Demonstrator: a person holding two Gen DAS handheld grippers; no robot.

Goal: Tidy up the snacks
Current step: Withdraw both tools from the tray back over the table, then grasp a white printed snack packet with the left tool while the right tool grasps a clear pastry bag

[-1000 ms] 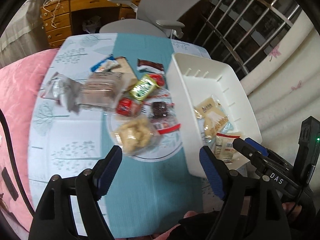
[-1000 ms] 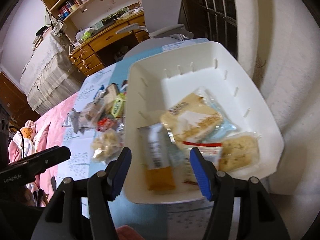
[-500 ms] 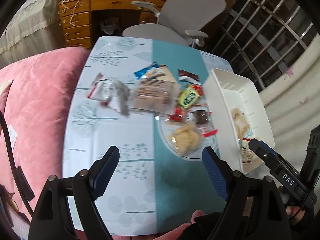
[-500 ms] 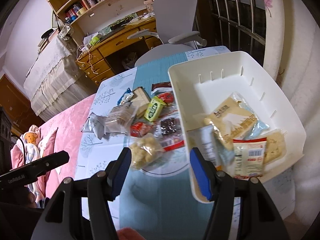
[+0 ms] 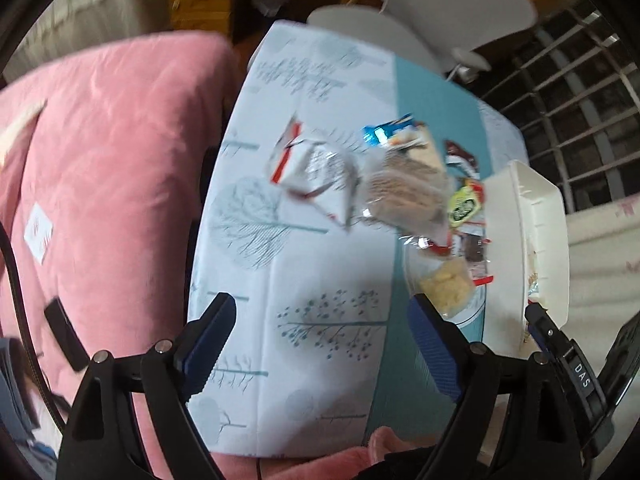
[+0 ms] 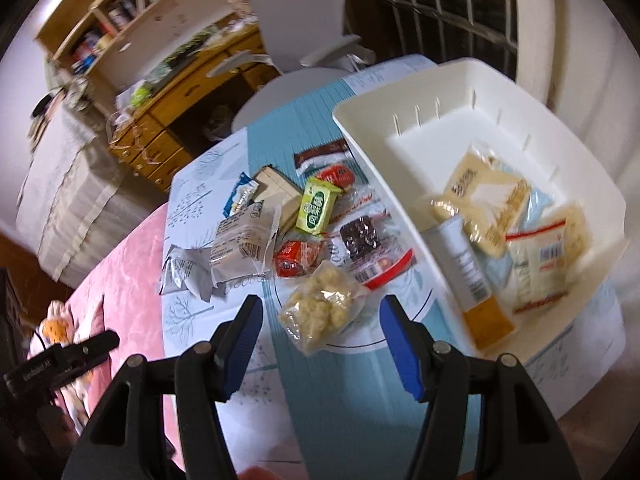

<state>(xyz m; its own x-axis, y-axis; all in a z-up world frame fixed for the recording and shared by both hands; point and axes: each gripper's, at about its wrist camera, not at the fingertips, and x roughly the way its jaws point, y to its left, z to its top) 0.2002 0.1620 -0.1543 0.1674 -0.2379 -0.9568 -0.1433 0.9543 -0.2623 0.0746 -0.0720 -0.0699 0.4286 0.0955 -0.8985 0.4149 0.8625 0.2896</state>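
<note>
White plastic basket (image 6: 472,80) fills the upper right of the right wrist view, sitting on the worktop (image 6: 340,392) with its near long wall beside the loose snack pile. Inside it: a pale yellow cracker packet (image 6: 482,200), a red-trimmed packet with barcode (image 6: 544,264), and a grey-and-orange bar (image 6: 476,280) leaning along the near wall.

Loose snacks at frame centre, on the teal and tree-print cloth: a clear bag of pale puffed pieces (image 6: 324,312) nearest the camera, a dark brownie in clear wrap (image 6: 360,236), a red packet (image 6: 298,258), a green packet (image 6: 318,206), a silver wrapper (image 6: 184,270) at the left edge of the pile.

Right gripper (image 6: 320,332): jaws spread wide, nothing between them, hovering just short of the puffed bag.

Left gripper (image 5: 320,334): jaws spread wide, holding nothing, above bare cloth at lower centre of the left wrist view. The pile sits in that view's upper right, blurred; the basket (image 5: 548,248) shows edge-on at far right. Pink bedding (image 5: 100,160) takes the left half.
</note>
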